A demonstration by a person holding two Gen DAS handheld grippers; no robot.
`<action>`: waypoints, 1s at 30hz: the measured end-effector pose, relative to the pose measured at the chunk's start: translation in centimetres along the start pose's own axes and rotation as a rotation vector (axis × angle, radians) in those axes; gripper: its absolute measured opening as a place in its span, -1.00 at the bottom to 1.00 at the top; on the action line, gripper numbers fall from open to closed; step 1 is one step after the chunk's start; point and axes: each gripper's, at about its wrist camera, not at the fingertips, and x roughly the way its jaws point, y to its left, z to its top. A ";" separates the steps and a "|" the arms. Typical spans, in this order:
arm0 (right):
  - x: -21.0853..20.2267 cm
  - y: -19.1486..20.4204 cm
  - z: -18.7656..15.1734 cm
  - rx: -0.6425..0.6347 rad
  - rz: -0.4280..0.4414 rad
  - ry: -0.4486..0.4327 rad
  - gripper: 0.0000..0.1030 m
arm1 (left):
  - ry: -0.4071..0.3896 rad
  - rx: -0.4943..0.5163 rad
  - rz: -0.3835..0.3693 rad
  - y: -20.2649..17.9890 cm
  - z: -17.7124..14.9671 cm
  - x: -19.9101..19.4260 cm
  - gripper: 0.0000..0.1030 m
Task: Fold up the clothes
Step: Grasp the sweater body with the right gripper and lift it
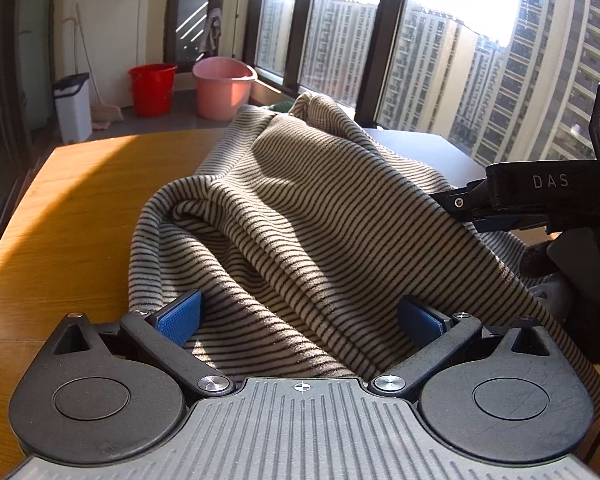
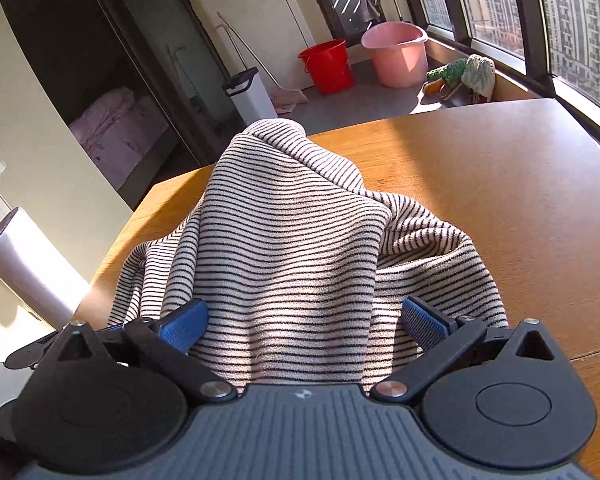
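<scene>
Both claws spread wide, left claw [image 1: 298, 316], right claw [image 2: 304, 320], striped garment [image 1: 300, 200] bunched lengthwise away

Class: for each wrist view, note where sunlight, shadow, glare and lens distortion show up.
Left wrist view: the sky blows out white behind the window frames, the tower blocks bow with fisheye curve, and sun stripes the wooden table. Right wrist view: bright patches and soft shadows fall across the striped garment, and the table edge curves.

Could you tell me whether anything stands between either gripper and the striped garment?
Nothing visible does: the striped garment already lies between the spread fingers of the left gripper and of the right gripper, on the wooden table.
</scene>
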 end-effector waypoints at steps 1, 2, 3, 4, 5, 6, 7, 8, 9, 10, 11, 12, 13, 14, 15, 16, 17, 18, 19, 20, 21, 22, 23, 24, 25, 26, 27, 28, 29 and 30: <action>-0.4 0.5 -0.8 -0.032 -0.021 -0.011 1.00 | -0.001 0.007 0.001 -0.3 -0.6 -0.6 1.00; -0.7 0.9 -1.5 -0.064 -0.041 -0.023 1.00 | 0.000 0.014 0.000 -0.6 -1.1 -1.2 1.00; -1.1 1.4 -2.3 -0.096 -0.062 -0.034 1.00 | 0.002 0.019 -0.006 -1.2 -1.6 -1.7 1.00; -1.4 1.9 -3.0 -0.126 -0.081 -0.045 1.00 | 0.004 0.031 -0.009 -1.7 -1.9 -2.0 1.00; -1.5 2.1 -3.0 -0.126 -0.084 -0.040 1.00 | 0.008 0.055 -0.011 -2.3 -2.2 -2.2 1.00; -1.6 2.2 -3.1 -0.126 -0.085 -0.035 1.00 | 0.014 0.076 -0.014 -2.8 -2.3 -2.3 1.00; -1.7 1.9 -2.9 -0.114 -0.077 -0.030 1.00 | 0.020 0.085 -0.016 -3.1 -2.3 -2.4 1.00; -1.7 1.7 -2.6 -0.102 -0.069 -0.024 1.00 | 0.025 0.077 -0.021 -3.2 -2.2 -2.5 1.00; -1.8 1.5 -2.5 -0.091 -0.058 -0.011 1.00 | 0.032 0.052 -0.040 -3.0 -2.2 -2.8 1.00; -2.0 1.5 -2.4 -0.085 -0.050 0.002 1.00 | 0.039 0.027 -0.059 -2.8 -2.1 -3.1 1.00; -2.1 1.5 -2.4 -0.090 -0.041 0.016 1.00 | 0.044 0.002 -0.080 -2.6 -1.9 -3.3 1.00; -2.2 1.5 -2.4 -0.095 -0.032 0.031 1.00 | 0.044 -0.023 -0.104 -2.2 -1.7 -3.5 1.00; -2.3 1.6 -2.4 -0.100 -0.023 0.045 1.00 | 0.038 -0.040 -0.118 -1.8 -1.4 -3.8 1.00; -2.4 1.6 -2.4 -0.095 -0.015 0.051 1.00 | 0.025 -0.042 -0.112 -1.8 -1.2 -4.0 1.00; -2.6 1.6 -2.5 -0.089 -0.007 0.057 1.00 | 0.011 -0.040 -0.106 -1.8 -1.0 -4.3 1.00; -2.6 1.6 -2.6 -0.090 -0.001 0.061 1.00 | -0.010 -0.027 -0.101 -1.9 -0.7 -4.7 1.00; -2.8 1.8 -3.0 -0.110 -0.002 0.060 1.00 | -0.027 -0.013 -0.104 -2.0 -0.4 -5.0 1.00; -3.0 1.9 -3.3 -0.131 -0.004 0.058 1.00 | -0.044 0.000 -0.107 -2.1 -0.1 -5.2 1.00; -3.2 2.1 -3.7 -0.157 -0.018 0.054 1.00 | -0.061 0.014 -0.110 -2.2 0.2 -5.5 1.00; -3.5 2.1 -3.9 -0.166 -0.028 0.050 1.00 | -0.075 0.028 -0.111 -2.3 0.5 -5.7 1.00; -3.8 2.1 -4.2 -0.175 -0.039 0.045 1.00 | -0.080 0.042 -0.104 -2.4 0.8 -5.6 1.00; -4.3 2.1 -4.1 -0.183 -0.062 0.025 0.99 | -0.086 0.057 -0.097 -2.4 1.1 -5.5 1.00; -4.9 2.1 -4.0 -0.190 -0.085 0.005 0.86 | -0.090 0.070 -0.088 -2.3 1.4 -5.4 1.00; -5.4 2.2 -3.9 -0.198 -0.107 -0.016 0.64 | -0.089 0.079 -0.071 -1.9 1.8 -5.1 1.00; -6.0 2.5 -3.4 -0.223 -0.119 -0.051 0.52 | -0.087 0.087 -0.054 -1.6 2.0 -4.8 1.00; -6.7 2.9 -3.0 -0.248 -0.131 -0.086 0.32 | -0.084 0.093 -0.040 -1.5 1.9 -4.7 1.00; -7.3 3.3 -2.5 -0.271 -0.141 -0.120 0.08 | -0.078 0.095 -0.034 -1.5 2.0 -4.6 1.00; -7.3 3.7 -1.7 -0.272 -0.120 -0.132 -0.05 | -0.072 0.097 -0.030 -1.5 2.1 -4.5 1.00; -7.3 4.0 -0.9 -0.274 -0.099 -0.145 -0.30 | -0.068 0.097 -0.035 -1.6 2.3 -4.5 1.00; -7.3 4.4 -0.1 -0.274 -0.078 -0.156 -0.43 | -0.065 0.099 -0.042 -1.8 2.5 -4.5 1.00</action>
